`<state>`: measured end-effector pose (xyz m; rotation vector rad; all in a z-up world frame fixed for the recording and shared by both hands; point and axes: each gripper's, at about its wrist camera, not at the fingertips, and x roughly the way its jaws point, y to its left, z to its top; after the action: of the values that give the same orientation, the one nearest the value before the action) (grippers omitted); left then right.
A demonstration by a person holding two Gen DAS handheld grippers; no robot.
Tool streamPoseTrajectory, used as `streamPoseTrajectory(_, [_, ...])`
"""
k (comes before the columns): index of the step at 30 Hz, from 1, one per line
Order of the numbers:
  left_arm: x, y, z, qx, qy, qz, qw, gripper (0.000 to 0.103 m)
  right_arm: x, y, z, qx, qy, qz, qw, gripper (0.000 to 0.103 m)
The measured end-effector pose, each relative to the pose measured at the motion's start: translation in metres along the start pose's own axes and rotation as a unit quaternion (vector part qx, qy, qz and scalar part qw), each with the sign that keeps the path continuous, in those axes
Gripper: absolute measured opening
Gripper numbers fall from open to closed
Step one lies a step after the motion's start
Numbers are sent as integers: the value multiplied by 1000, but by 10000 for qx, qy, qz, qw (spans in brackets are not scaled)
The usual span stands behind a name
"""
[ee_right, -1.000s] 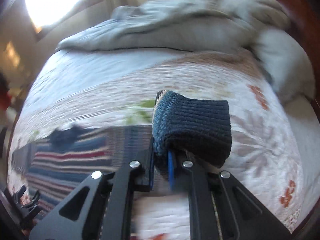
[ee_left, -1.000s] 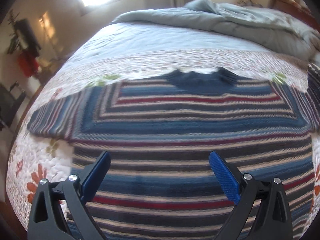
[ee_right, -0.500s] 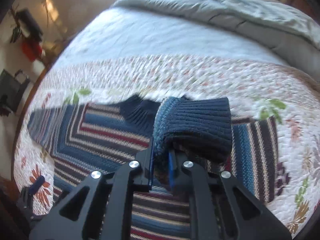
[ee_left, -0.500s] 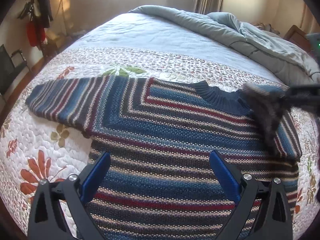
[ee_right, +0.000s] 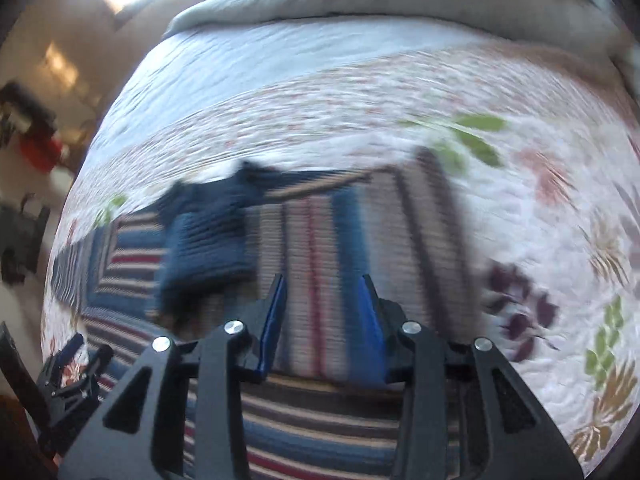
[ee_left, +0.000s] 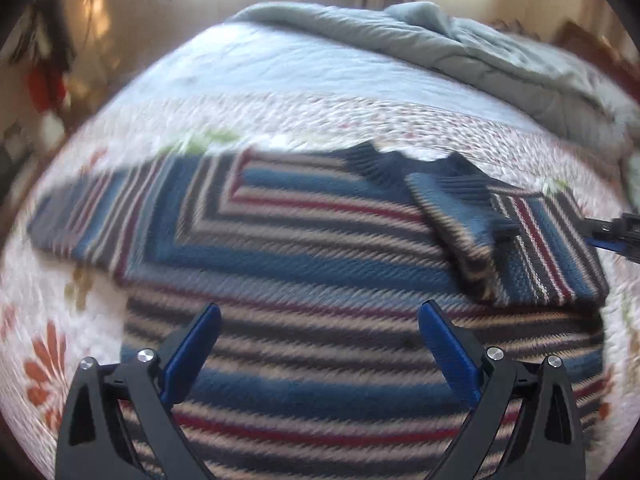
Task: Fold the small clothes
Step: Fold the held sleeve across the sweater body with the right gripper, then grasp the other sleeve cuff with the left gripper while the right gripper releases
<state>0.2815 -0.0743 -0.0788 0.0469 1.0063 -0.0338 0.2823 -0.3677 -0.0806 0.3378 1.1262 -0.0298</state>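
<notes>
A knitted sweater striped in blue, navy, cream and dark red (ee_left: 312,280) lies flat on a white quilted bedspread printed with orange, purple and green flowers (ee_left: 44,312), its dark navy ribbed collar (ee_left: 384,160) toward the far side of the bed. One striped sleeve (ee_left: 92,216) stretches straight out to the picture's left in the left wrist view. The other sleeve (ee_left: 472,232) is folded in across the chest, so its navy ribbed cuff (ee_right: 204,248) rests on the body of the sweater just beside the collar.

The right gripper (ee_right: 322,308) hangs low over that folded sleeve, pointing steeply down, with the cuff lying free to the picture's left of its fingers. Its jaws are opening and stand at a narrow gap; only the striped knit below shows through that gap, and the blue pads (ee_right: 272,324) press on nothing.

The left gripper (ee_left: 318,344) hovers over the lower part of the sweater, its jaws spread wide and empty, with the blue-lined fingers (ee_left: 192,348) apart above the stripes.

Beyond the sweater the bedspread gives way to a pale blue sheet (ee_left: 280,68), and a rumpled grey-green duvet (ee_left: 460,52) is heaped along the far end of the bed. Both views are blurred.
</notes>
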Motion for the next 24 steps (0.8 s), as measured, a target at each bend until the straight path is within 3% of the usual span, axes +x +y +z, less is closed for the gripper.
streamPoseTrajectory(3, [6, -56, 20, 769, -201, 326, 9963, 99, -1, -42, -11, 221, 7, -43, 9997, 38])
streamPoseTrajectory(5, [3, -97, 32, 1432, -427, 272, 9884, 99, 0, -58, -19, 288, 18, -6, 9996, 38])
streamPoseTrajectory(7, [11, -133, 42, 2031, -402, 120, 9783, 99, 0, -72, -27, 338, 8, 50, 9994, 38])
streamPoseTrajectory(9, [25, -151, 49, 2275, -267, 160, 9733, 95, 2, -81, -36, 394, 26, 204, 9990, 38])
streamPoseTrajectory(10, [33, -158, 52, 2357, -184, 135, 9716, 85, 2, -85, -39, 420, 27, 259, 9988, 39])
streamPoseTrajectory(13, [59, -164, 60, 2321, 212, -89, 9724, 62, 1, -93, -45, 442, 2, 435, 9981, 40])
streamPoseTrajectory(16, [73, -167, 59, 2324, 335, -214, 9718, 49, -3, -93, -47, 387, -60, 429, 9983, 47])
streamPoseTrajectory(20, [79, -163, 60, 2179, 364, -156, 9752, 12, -6, -96, -49, 371, -69, 470, 9982, 47])
streamPoseTrajectory(24, [68, -132, 72, 1402, 289, -536, 9883, 9, -15, -97, -54, 343, -96, 427, 9985, 47])
